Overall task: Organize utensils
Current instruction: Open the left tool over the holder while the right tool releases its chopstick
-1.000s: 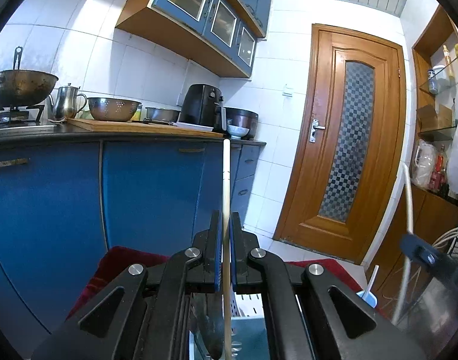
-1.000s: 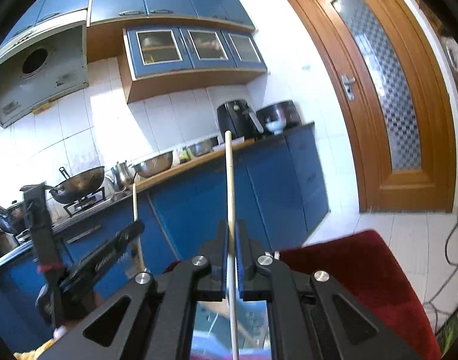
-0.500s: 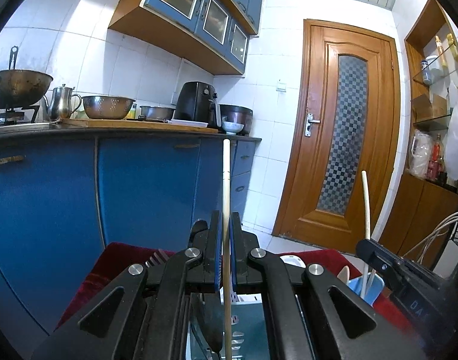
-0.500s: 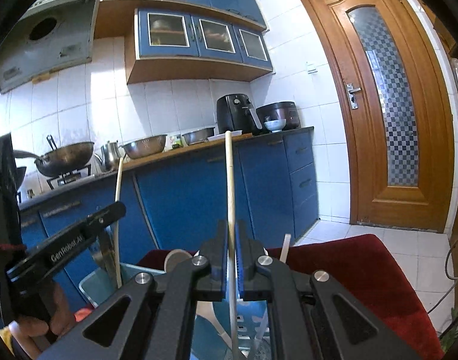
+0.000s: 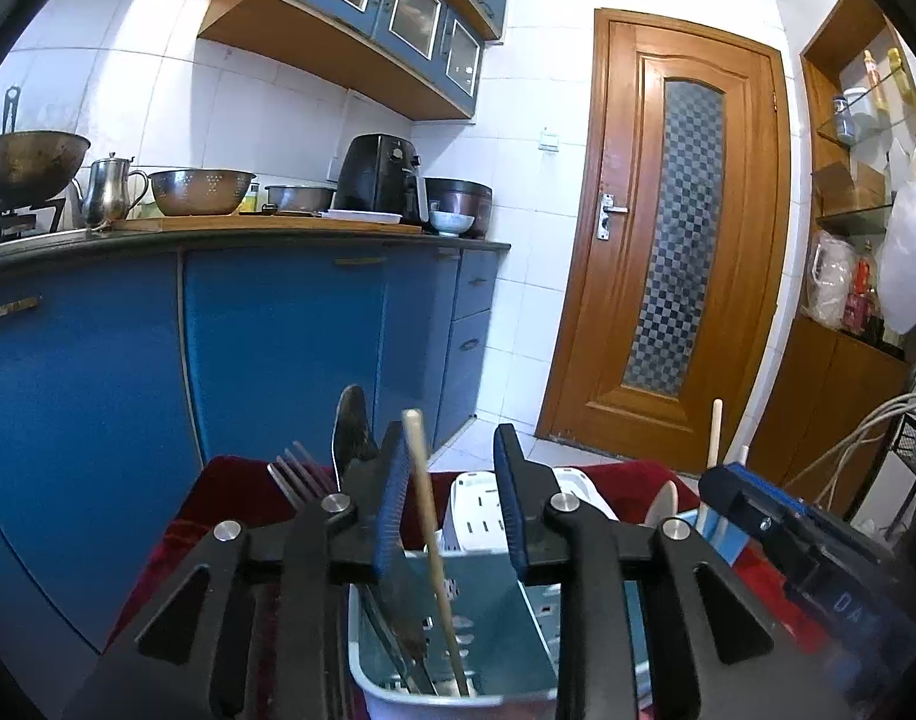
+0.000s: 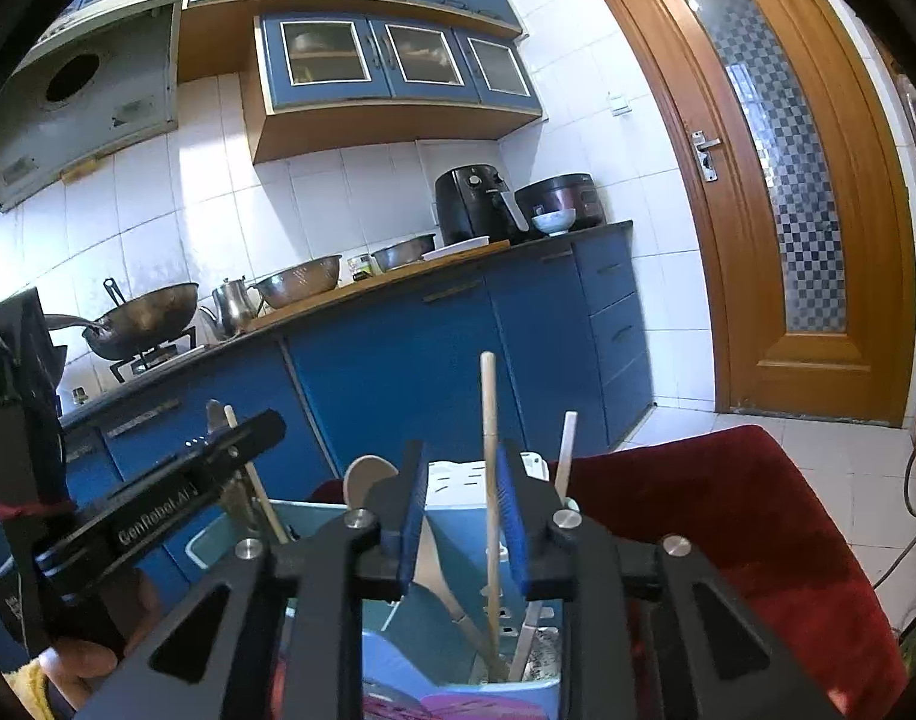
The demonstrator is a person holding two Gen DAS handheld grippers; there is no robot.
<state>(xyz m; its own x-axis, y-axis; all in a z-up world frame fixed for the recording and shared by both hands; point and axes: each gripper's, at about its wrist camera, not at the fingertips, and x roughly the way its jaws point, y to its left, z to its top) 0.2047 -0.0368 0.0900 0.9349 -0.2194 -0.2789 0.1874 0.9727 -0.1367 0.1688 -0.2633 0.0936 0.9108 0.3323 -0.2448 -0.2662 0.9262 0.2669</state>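
In the left wrist view, the left gripper [image 5: 452, 498] is seen at the lower centre of the frame with its blue-padded jaws parted, having just been opening; a pale wooden chopstick [image 5: 434, 546] stands between them, apparently free of both pads, though contact with the left pad cannot be ruled out. Its long axis runs nearly upright, the top leaning toward the upper left and the lower end resting inside a light blue utensil caddy [image 5: 500, 600] at the bottom of the frame. A fork [image 5: 299, 477] and a dark-handled utensil [image 5: 353, 429] are seen rising just left of it. In the right wrist view, the right gripper [image 6: 467, 510] is likewise shown with its jaws spread, having just been opening, around a second chopstick [image 6: 490, 480], which stands close to the right pad; whether it touches cannot be told. This stick is held almost vertical, its blunt top pointing up the frame and its lower end sunk in another blue holder compartment [image 6: 458, 630] beside a wooden spoon [image 6: 371, 474] and a white stick [image 6: 565, 456]. Both chopsticks are slim, straight and cream-coloured. A red cloth [image 6: 728, 516] is seen under the holder.
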